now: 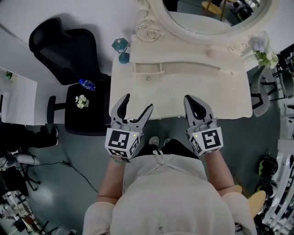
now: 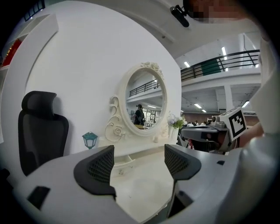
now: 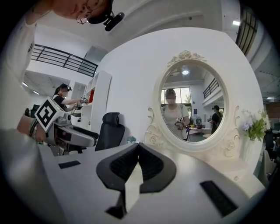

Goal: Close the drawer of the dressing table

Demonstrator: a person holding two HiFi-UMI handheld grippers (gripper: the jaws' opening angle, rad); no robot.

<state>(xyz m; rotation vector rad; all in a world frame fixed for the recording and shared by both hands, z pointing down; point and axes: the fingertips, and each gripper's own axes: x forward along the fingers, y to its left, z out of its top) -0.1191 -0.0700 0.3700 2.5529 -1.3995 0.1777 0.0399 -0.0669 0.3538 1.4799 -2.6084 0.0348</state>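
The cream dressing table (image 1: 183, 87) stands in front of me with its oval mirror (image 1: 216, 13) at the back. A small drawer (image 1: 147, 69) juts out, open, from the left of the raised shelf; it also shows in the left gripper view as the drawer (image 2: 124, 161) between the jaws, well ahead. My left gripper (image 1: 138, 102) hovers open and empty over the table's front left edge. My right gripper (image 1: 194, 102) hangs over the front edge, further right, shut on nothing. Neither gripper touches the drawer. The right gripper (image 3: 139, 148) faces the mirror (image 3: 190, 103).
A teal lantern (image 1: 121, 46) stands at the table's back left corner, near the drawer. White flowers (image 1: 264, 53) stand at the back right. A black office chair (image 1: 69, 50) sits left of the table, with a blue bottle (image 1: 86, 84) on its seat. Equipment and cables crowd both sides of the floor.
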